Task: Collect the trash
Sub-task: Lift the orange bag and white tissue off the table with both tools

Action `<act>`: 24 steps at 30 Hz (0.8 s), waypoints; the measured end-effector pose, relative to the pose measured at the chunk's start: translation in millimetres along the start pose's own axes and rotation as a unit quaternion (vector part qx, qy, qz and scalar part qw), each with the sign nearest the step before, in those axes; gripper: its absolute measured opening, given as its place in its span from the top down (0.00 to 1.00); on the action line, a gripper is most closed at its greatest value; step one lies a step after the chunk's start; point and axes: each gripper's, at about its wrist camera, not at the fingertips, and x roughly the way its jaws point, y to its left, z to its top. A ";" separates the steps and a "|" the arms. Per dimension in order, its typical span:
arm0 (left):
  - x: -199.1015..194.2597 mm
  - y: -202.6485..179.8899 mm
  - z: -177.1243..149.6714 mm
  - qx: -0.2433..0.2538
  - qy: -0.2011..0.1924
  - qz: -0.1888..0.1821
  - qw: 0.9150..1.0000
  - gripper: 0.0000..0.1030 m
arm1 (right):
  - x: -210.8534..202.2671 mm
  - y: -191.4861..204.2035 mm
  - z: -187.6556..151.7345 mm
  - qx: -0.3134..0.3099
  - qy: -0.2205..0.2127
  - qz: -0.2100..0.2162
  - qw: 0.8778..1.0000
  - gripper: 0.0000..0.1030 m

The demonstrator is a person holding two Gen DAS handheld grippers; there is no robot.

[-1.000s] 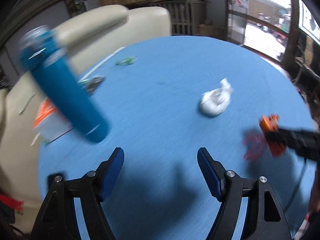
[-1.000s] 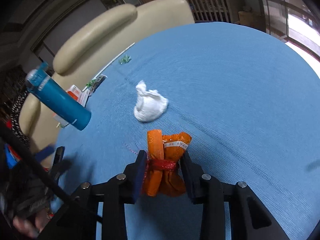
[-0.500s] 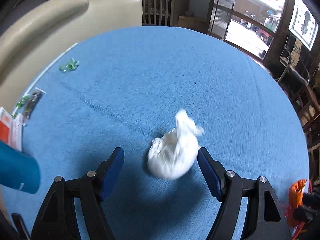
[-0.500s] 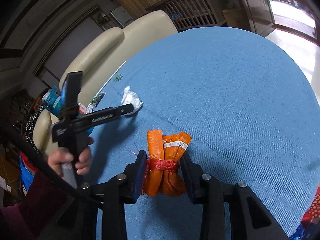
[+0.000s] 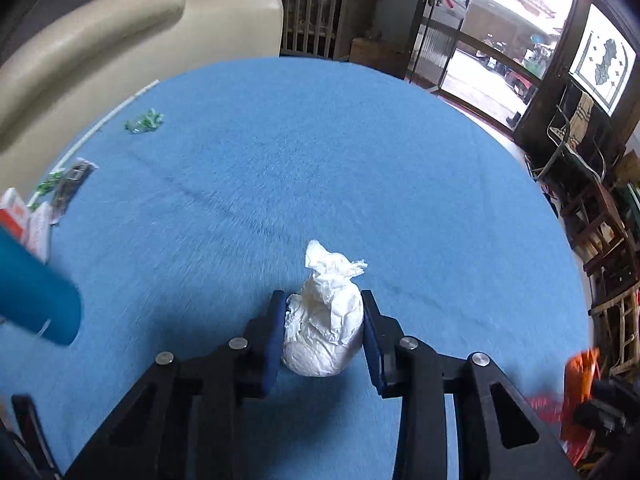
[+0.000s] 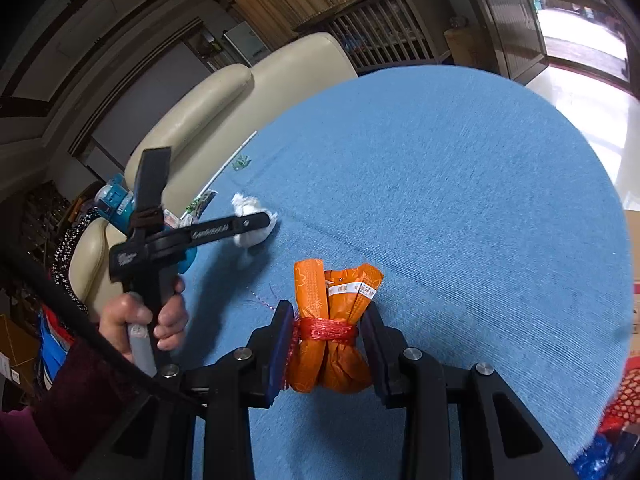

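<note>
On the blue surface, the left claw is closing around a crumpled white tissue wad at 6 o'clock, while the right claw clamps an orange wrapper bundle; lifting the wad likely comes next.

left gripper: black frame, blue pads, silver screws. right gripper: same build. sleeve dark maroon; black cable.
</note>
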 end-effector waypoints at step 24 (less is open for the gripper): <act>-196.8 -93.8 -100.1 0.091 -0.129 0.002 0.987 0.64 | -165.0 21.8 -43.5 -0.007 -0.130 -0.027 0.991 0.64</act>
